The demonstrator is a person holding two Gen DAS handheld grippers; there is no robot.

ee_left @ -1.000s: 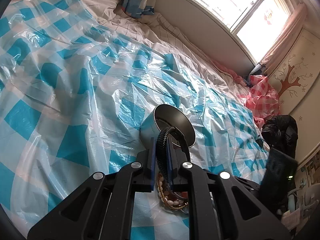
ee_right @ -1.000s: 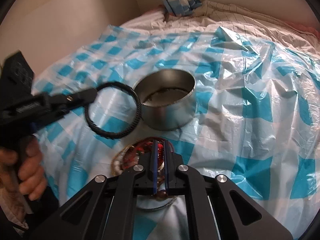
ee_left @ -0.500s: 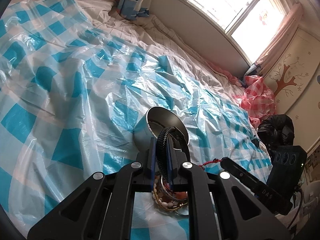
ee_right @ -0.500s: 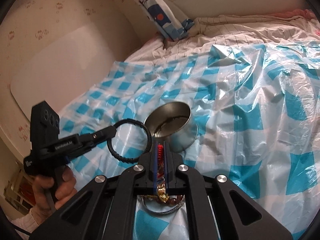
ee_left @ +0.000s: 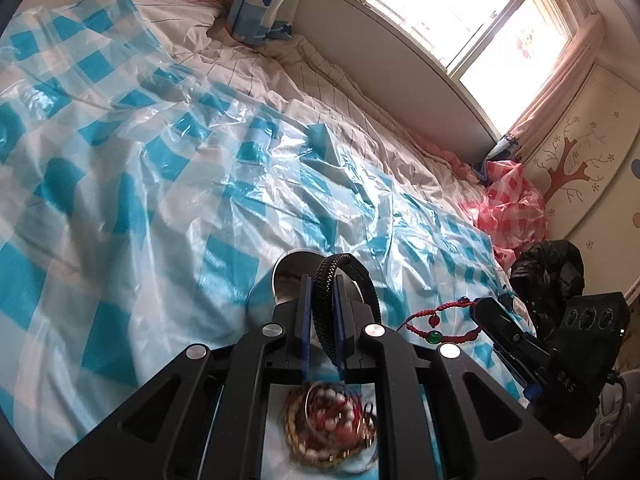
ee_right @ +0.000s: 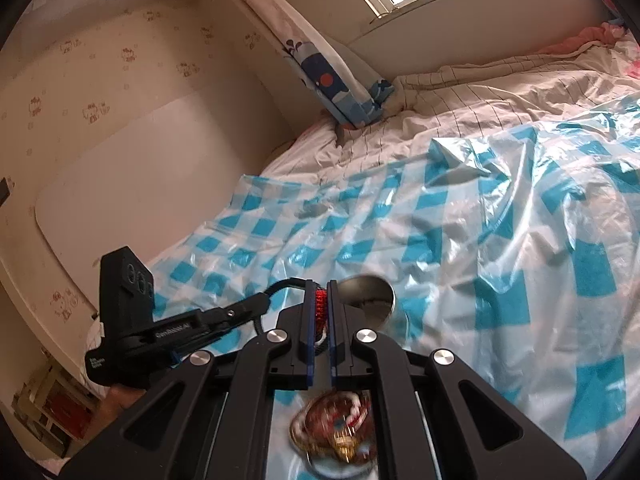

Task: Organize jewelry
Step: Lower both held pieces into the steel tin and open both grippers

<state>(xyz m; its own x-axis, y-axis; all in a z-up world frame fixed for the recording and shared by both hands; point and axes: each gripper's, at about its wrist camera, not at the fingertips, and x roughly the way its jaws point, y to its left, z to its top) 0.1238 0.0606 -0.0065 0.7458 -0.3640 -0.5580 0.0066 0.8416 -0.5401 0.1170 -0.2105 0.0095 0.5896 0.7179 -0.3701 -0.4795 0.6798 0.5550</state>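
Observation:
My left gripper (ee_left: 322, 312) is shut on a black braided bracelet (ee_left: 344, 280) and holds it up above a round metal tin (ee_left: 288, 276). My right gripper (ee_right: 320, 316) is shut on a red cord bracelet (ee_right: 319, 304) with red and green beads; it also shows in the left wrist view (ee_left: 436, 322). The tin shows in the right wrist view (ee_right: 366, 294) just past the fingers. A pile of mixed jewelry (ee_left: 332, 428) lies in a shallow dish under both grippers, and in the right wrist view (ee_right: 340, 424).
A blue-and-white checked plastic sheet (ee_left: 140, 184) covers the bed. A blue patterned pillow (ee_left: 260, 4) leans at the head. A pink checked bag (ee_left: 508, 208) and a black bag (ee_left: 548, 272) lie at the right edge. The headboard wall (ee_right: 120, 160) is to the left.
Both grippers have risen from the jewelry pile. The right one has lifted the red cord bracelet out of it. The left still holds the black bracelet.

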